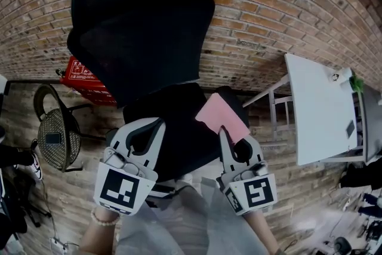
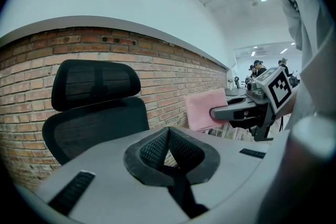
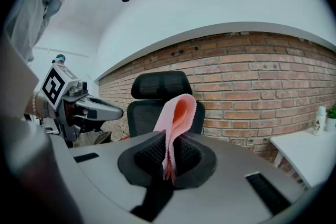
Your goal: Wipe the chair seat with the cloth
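A black mesh office chair (image 1: 143, 27) stands against the brick wall, its seat (image 1: 173, 128) below my two grippers in the head view. My right gripper (image 1: 224, 131) is shut on a folded pink cloth (image 1: 221, 116), which hangs over the seat's right side. In the right gripper view the pink cloth (image 3: 176, 118) loops up from between the closed jaws, with the chair back (image 3: 163, 99) behind it. My left gripper (image 1: 156, 123) is shut with nothing in it, held over the seat's left side. The left gripper view shows the chair (image 2: 97, 107) and the cloth (image 2: 205, 108) in the other gripper.
A white table (image 1: 319, 107) stands to the right of the chair, close to its seat. A red box (image 1: 83, 77) and a round mesh stool (image 1: 57, 134) sit at the left by the wall. People stand far off in the room (image 2: 257, 68).
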Demonstrator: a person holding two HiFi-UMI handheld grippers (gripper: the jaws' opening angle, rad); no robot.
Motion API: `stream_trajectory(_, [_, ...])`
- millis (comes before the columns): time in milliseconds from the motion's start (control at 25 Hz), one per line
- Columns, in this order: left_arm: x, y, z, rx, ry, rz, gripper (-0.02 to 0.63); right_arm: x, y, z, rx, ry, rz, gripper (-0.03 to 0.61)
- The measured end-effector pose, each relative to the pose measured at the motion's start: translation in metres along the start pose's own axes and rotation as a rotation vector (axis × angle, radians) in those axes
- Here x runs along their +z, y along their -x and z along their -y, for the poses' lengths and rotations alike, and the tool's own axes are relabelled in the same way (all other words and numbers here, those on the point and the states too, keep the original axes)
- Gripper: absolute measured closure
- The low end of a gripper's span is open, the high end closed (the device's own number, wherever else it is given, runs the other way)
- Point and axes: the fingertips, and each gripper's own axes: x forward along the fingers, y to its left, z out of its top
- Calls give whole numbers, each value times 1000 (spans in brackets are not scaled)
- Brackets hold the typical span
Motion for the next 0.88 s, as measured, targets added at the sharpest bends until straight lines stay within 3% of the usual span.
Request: stream_trajectory(880, [-5,4,0,8,11,-10,595,-4,3,-3,1,-9,-8,529])
